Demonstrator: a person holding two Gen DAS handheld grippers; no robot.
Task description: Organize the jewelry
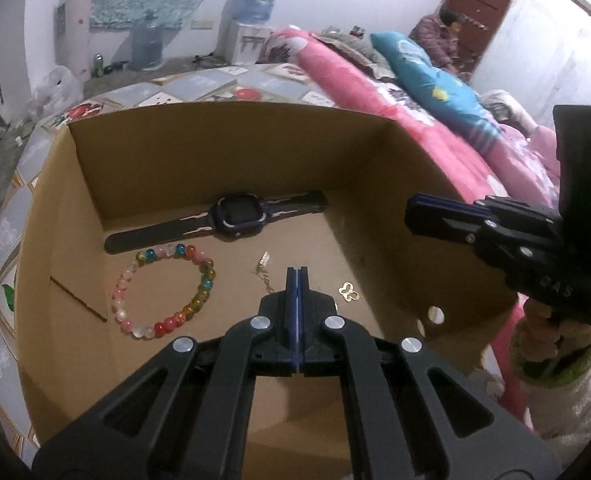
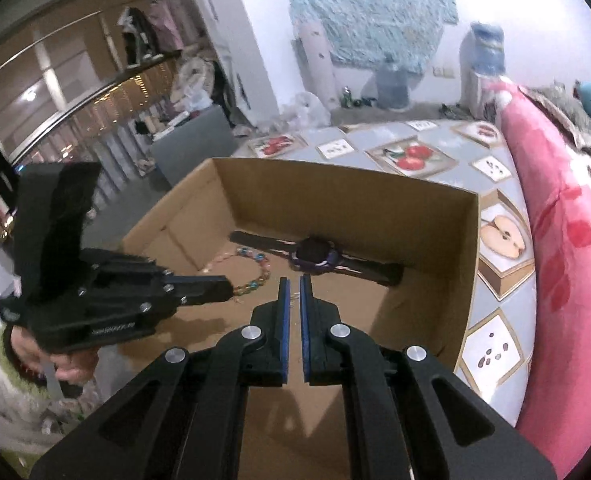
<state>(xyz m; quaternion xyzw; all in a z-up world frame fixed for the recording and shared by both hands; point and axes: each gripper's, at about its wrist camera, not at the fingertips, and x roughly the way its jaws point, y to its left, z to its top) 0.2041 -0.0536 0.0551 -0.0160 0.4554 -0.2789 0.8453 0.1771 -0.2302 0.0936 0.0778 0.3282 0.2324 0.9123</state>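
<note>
An open cardboard box point(image 1: 231, 152) lies on the bed. On its floor are a dark purple watch point(image 1: 239, 218) laid flat along the far wall, a multicoloured bead bracelet point(image 1: 163, 292), a thin gold chain point(image 1: 265, 276) and a small gold butterfly charm point(image 1: 349, 292). My left gripper point(image 1: 296, 270) hangs shut above the box floor, and its fingers hide the chain's near end. My right gripper point(image 1: 409, 208) comes in shut over the box's right wall. In the right wrist view the right gripper point(image 2: 294, 278) shows a thin slit, pointing at the watch point(image 2: 315, 258). The left gripper point(image 2: 227, 286) covers part of the bracelet point(image 2: 255, 272).
The box point(image 2: 335, 200) rests on a fruit-print sheet point(image 2: 411, 160). A pink quilt point(image 2: 555, 240) and a teal pillow point(image 1: 435, 80) lie to the right. A person point(image 1: 439, 36) sits by a brown door far back. A water dispenser point(image 1: 251, 20) stands against the wall.
</note>
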